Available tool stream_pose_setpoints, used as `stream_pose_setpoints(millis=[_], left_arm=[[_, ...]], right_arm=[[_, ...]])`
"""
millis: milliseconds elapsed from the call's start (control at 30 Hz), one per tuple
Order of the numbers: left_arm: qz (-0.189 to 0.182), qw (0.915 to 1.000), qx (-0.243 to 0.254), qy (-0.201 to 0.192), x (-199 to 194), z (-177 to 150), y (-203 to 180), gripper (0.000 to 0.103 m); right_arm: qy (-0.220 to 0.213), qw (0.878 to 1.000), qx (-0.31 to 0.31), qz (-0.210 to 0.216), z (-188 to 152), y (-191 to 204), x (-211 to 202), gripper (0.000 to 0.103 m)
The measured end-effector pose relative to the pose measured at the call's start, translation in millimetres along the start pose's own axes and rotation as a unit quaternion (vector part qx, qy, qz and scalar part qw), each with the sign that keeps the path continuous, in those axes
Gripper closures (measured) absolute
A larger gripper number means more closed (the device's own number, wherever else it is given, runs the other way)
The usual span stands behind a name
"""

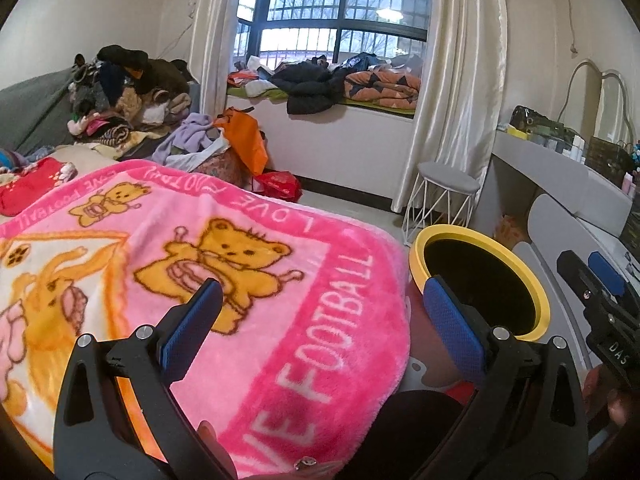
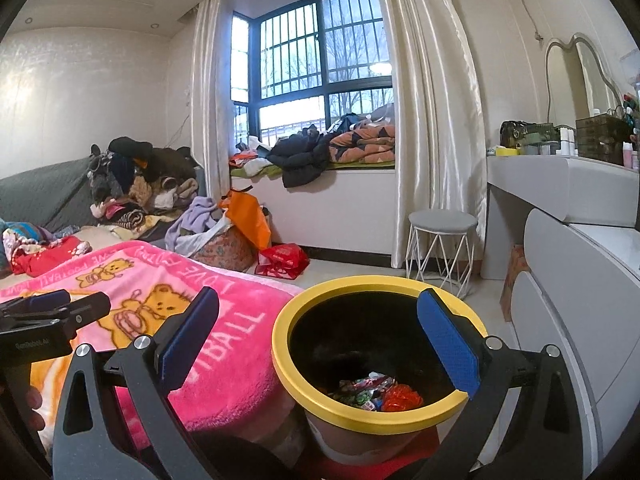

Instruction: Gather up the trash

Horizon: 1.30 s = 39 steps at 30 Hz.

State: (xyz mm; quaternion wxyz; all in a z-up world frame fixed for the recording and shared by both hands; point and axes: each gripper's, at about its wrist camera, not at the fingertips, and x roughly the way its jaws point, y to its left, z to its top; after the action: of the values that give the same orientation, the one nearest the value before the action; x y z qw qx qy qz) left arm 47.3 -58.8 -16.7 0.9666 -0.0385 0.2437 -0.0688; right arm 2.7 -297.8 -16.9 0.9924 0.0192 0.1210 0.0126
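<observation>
Both tongs stand apart and hold nothing: the left tongs (image 1: 320,320) hover over the pink teddy-bear blanket (image 1: 248,280) on the bed, and the right tongs (image 2: 320,344) hang above the yellow-rimmed bin (image 2: 304,384). The bin stands just beside the edge of the bed, between it and the white drawers (image 2: 568,320), and colourful wrappers (image 2: 372,394) lie at the bottom of its dark inside. Farther off, a grey stool (image 2: 442,220) stands by the curtain (image 2: 436,120), near the counter (image 2: 560,184) with bottles, and clothes (image 2: 136,188) are heaped at the far end of the bed.
</observation>
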Motion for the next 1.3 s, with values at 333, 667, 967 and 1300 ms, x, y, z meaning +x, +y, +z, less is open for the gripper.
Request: stream_pose_setpoints(millis=[333,667,967,1300], left_arm=[[0.001,1.0,0.002,-0.001,-0.5,2.4,-1.3,0.01],[0.0,1.0,0.001,-0.002,-0.5,2.4,-1.0,0.01],[0.0,1.0,0.002,-0.002,-0.4,2.2,-0.9,0.01],[0.0,1.0,0.002,-0.002,-0.3,0.6,-0.3,0.01]], right_arm=[[-0.002,1.0,0.001,-0.005,-4.3,0.2,0.1,0.006],[-0.006,1.0,0.003,-0.008,-4.5,-2.4,-1.8,0.006],[-0.005,1.0,0.004,-0.008,-4.6,-3.5,-1.8,0.006],[-0.006,1.0,0.005,-0.008,-2.4,-6.2,-0.9,0.006]])
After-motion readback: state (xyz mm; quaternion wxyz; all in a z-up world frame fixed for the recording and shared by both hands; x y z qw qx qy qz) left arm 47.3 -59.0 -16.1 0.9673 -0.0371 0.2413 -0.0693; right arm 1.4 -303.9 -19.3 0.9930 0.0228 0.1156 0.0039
